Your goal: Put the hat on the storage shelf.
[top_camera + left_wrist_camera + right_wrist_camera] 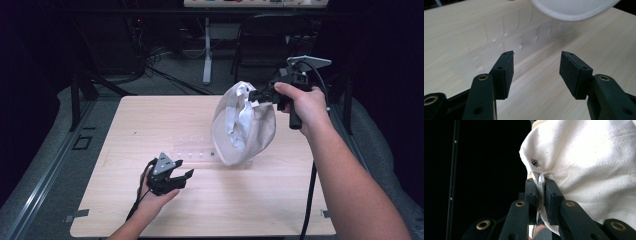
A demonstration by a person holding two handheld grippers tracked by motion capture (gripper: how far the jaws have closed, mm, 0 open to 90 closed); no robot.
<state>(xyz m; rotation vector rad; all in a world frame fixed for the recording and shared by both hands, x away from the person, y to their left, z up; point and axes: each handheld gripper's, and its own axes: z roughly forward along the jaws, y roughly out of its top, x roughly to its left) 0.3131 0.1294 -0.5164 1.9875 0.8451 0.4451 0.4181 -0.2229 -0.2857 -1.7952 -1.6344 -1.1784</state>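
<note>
Above the far right of the table (150, 215) I hold a cream cloth bag (243, 125) by its top edge; the right gripper (258, 95) is pinched tight on a fold. The bag looks soft and light, so a seam is the best grip. The left gripper (183, 175) rests low, near left, jaws wide and empty.

Both black two-jaw grippers, left gripper (181, 174) and right gripper (253, 96), carry grey three-cornered top plates, brass-ringed pivot holes, flat dark rubber pads (571, 71) and trailing black cables (307, 200). Forearms are unsleeved.
</note>
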